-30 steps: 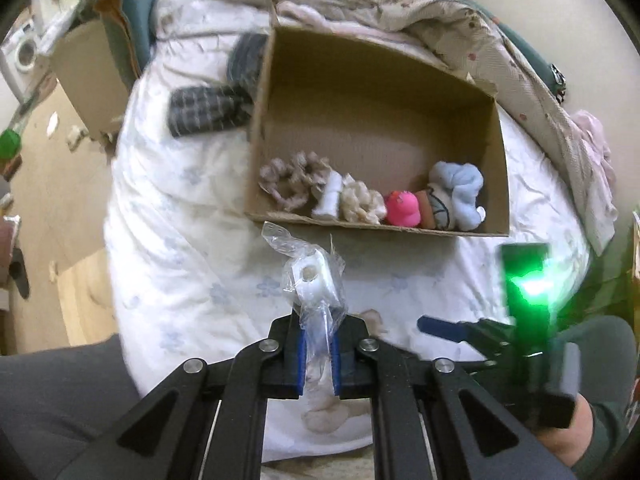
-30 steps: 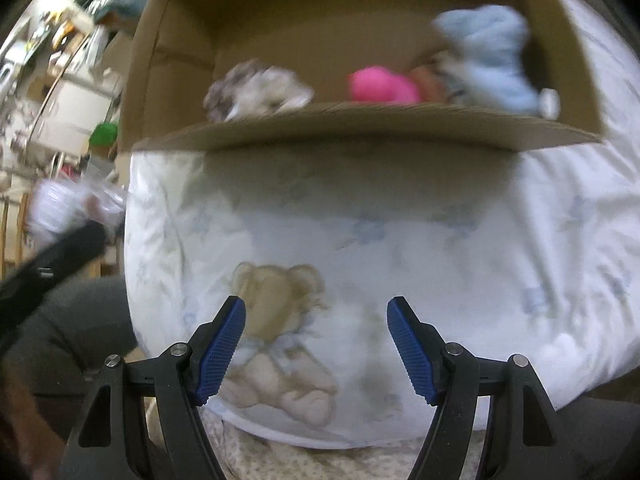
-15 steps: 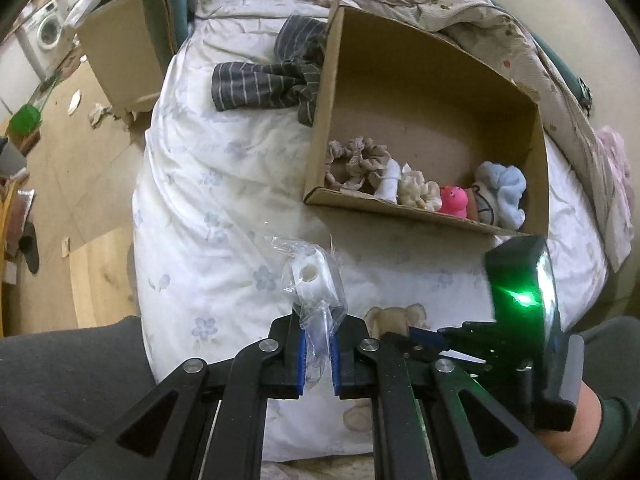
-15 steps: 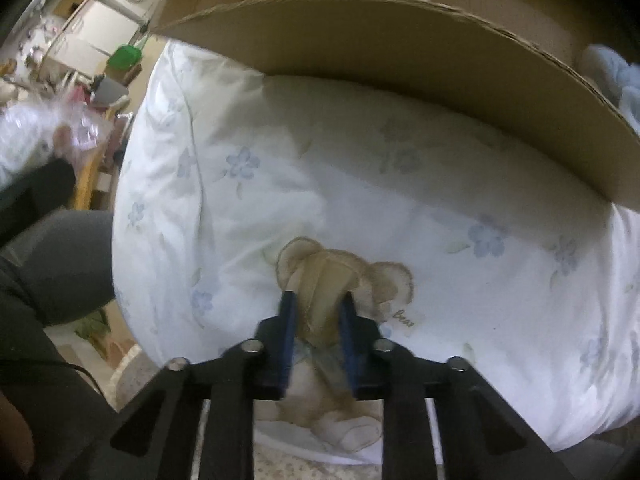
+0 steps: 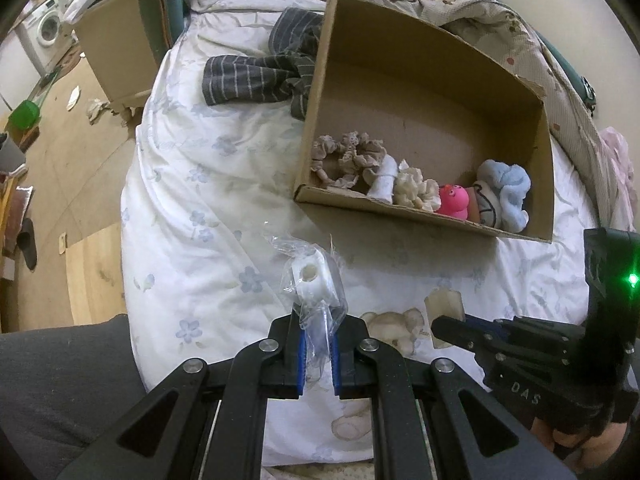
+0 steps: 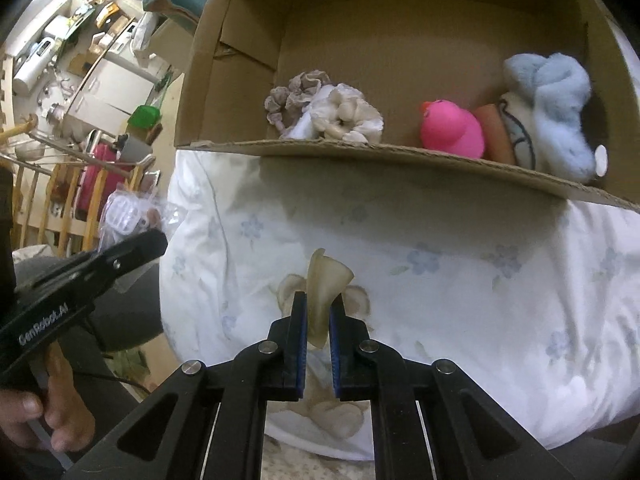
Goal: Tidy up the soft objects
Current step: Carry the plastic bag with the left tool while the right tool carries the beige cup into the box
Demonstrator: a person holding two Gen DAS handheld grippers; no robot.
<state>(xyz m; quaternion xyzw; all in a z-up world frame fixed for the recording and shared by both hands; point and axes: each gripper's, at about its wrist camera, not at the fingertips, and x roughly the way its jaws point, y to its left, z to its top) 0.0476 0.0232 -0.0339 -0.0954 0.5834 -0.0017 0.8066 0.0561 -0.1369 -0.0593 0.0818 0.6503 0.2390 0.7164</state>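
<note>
The left gripper (image 5: 318, 354) pinches the clear bag (image 5: 316, 300) around a white roll; the right gripper (image 6: 318, 330) is clamped on a floppy beige piece (image 6: 322, 284), lifted clear of the floral bedsheet (image 6: 460, 280); the cardboard box (image 6: 400, 158) lies at twelve o'clock; each load should probably clear its near rim before release, beside the scrunchies (image 6: 320, 108).

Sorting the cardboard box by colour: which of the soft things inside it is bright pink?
The pink rubber duck, between the cream frilly scrunchie and the pale blue plush toy; everything else in the cardboard box is beige, white or blue.
</note>
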